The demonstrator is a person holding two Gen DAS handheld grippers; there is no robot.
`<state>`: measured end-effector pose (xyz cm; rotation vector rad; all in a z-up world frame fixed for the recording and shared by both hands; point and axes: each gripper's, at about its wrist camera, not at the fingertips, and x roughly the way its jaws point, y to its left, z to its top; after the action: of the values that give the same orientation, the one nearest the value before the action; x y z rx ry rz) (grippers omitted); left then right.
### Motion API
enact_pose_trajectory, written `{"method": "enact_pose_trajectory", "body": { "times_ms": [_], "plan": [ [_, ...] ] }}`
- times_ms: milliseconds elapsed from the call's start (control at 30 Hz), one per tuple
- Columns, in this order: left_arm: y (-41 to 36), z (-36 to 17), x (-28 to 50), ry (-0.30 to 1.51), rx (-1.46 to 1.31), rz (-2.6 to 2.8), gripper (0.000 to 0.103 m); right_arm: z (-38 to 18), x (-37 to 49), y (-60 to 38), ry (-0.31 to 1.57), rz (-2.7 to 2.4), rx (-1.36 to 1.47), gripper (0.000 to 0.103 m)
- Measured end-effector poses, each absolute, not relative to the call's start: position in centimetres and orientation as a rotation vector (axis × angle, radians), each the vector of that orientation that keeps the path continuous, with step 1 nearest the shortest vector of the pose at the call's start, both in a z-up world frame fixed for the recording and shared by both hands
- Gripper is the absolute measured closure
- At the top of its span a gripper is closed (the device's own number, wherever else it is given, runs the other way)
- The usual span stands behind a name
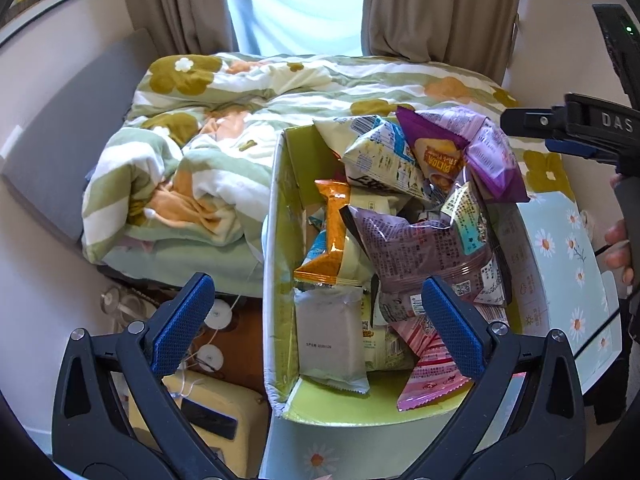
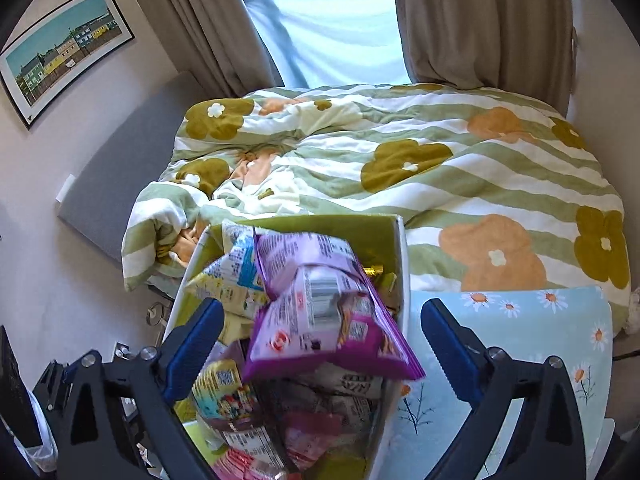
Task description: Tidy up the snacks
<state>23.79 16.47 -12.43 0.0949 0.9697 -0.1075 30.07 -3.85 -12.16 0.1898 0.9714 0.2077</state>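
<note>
Green and white stripes with mustard and orange flowers cover a rumpled duvet (image 2: 460, 168) on a bed that fills the middle of a small bedroom. Behind it, beige curtains (image 2: 480, 24) hang on either side of a bright window (image 2: 332, 36). A grey padded headboard (image 2: 120, 168) leans on the pale left wall, under a framed picture of coloured houses (image 2: 60, 52).

Against the near edge of the bed stands an open cardboard box (image 1: 282, 240), lime green inside, white with daisies outside. It is heaped with snack packets: a purple packet (image 2: 320, 320) lies on top of the pile, an orange wrapper (image 1: 332, 236) stands near the box's left wall, a grey sachet (image 1: 332, 336) lies flat at the near end, and a pink packet (image 1: 428, 364) sits beside it. To the right of the box lies a pale blue daisy-print panel (image 2: 520, 344).

The left gripper (image 1: 318, 326) hovers over the near end of the box, its blue-padded fingers spread wide and empty. The right gripper (image 2: 322, 344) hangs above the purple packet, fingers likewise spread apart, holding nothing.

On the floor left of the box sit a yellow case (image 1: 224, 408) and white cables (image 1: 208, 336).
</note>
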Motion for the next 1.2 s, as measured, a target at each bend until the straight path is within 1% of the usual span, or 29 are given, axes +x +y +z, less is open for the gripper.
{"method": "enact_pose_trajectory", "body": {
  "times_ms": [100, 267, 533, 633, 867, 1200],
  "plan": [
    [15.7, -11.3, 23.0, 0.951, 0.098, -0.109, 0.0, -11.0, 28.5, -4.2, 0.955, 0.211, 0.184, 0.004],
    [14.2, -7.6, 20.4, 0.875, 0.108, -0.102, 0.0, -7.6, 24.5, -5.0, 0.879, 0.212, 0.162, 0.004],
    [11.3, -1.2, 12.9, 0.735, 0.079, -0.1, 0.0, -2.0, 13.8, -8.4, 0.764, 0.115, 0.105, 0.004],
    [10.5, 0.1, 10.2, 0.703, 0.055, -0.116, 0.0, -1.0, 9.7, -9.5, 0.736, 0.054, 0.074, 0.0],
    [8.4, 1.3, 5.3, 0.651, 0.044, -0.14, 0.0, -0.4, 2.7, -11.5, 0.688, -0.065, 0.024, 0.0],
    [6.7, 1.4, 2.8, 0.633, 0.059, -0.151, 0.0, -1.0, -0.5, -12.1, 0.668, -0.125, 0.015, 0.0]
  ]
}}
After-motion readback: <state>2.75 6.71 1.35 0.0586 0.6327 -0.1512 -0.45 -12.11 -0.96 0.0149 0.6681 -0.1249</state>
